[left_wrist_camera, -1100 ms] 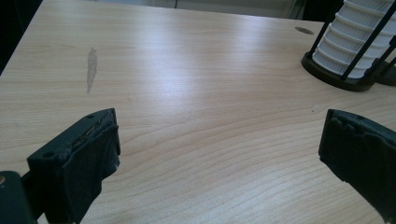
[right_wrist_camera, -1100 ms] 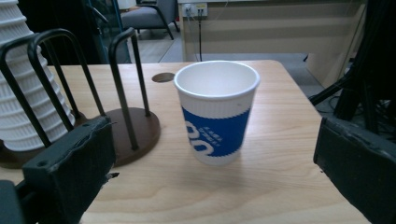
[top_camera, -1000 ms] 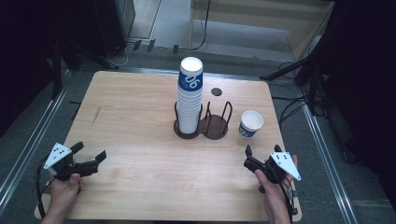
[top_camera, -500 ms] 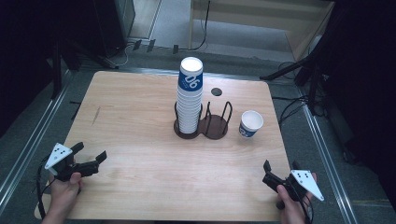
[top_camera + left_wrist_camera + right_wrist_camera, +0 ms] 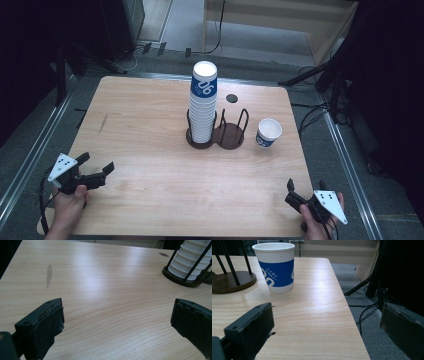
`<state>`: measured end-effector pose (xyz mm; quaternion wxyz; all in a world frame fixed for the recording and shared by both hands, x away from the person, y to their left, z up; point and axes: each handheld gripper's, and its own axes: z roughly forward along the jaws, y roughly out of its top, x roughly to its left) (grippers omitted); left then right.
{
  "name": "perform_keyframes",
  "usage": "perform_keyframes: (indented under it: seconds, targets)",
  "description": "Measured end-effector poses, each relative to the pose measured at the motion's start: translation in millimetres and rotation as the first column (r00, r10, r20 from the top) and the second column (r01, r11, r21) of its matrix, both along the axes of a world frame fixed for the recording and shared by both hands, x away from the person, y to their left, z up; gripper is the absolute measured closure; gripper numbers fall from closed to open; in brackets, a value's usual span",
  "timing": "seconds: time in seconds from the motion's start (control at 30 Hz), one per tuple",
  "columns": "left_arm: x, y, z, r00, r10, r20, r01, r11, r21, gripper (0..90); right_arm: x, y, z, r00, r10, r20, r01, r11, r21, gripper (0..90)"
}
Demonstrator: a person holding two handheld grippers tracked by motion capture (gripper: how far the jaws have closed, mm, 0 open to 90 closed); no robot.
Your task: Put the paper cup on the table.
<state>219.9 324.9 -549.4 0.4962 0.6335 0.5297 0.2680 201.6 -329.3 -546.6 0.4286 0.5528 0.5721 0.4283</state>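
One loose paper cup (image 5: 269, 133). One tall cup stack (image 5: 203, 104) in one two-ring rack (image 5: 216, 135). One table (image 5: 150, 125). Two grippers: left gripper (image 5: 98, 171), right gripper (image 5: 291, 192).

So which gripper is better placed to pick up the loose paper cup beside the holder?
Right. The right gripper sits at the table's near right corner, open, with the loose cup ahead on its side. The left gripper is across the table.

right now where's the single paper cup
In the high view the single cup stands upright right of the holder, apart from it, beyond the open right tongs.
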Motion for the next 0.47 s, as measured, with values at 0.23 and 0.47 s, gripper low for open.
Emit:
perform_keyframes:
  seconds: [0.23,0.47]
  targets:
    - [0.3,-0.1,0.1,1.0,0.001,-0.003,-0.001,1.0,-0.002,0.0,-0.8,1.0,0.0,0.9997,-0.023,-0.011,0.023,0.9997,-0.004,0.0]
    - [1.1,-0.5,0.0,1.0,0.001,-0.003,-0.001,1.0,-0.004,0.0,-1.0,1.3,0.0,0.999,-0.044,-0.007,0.044,0.999,-0.008,0.0]
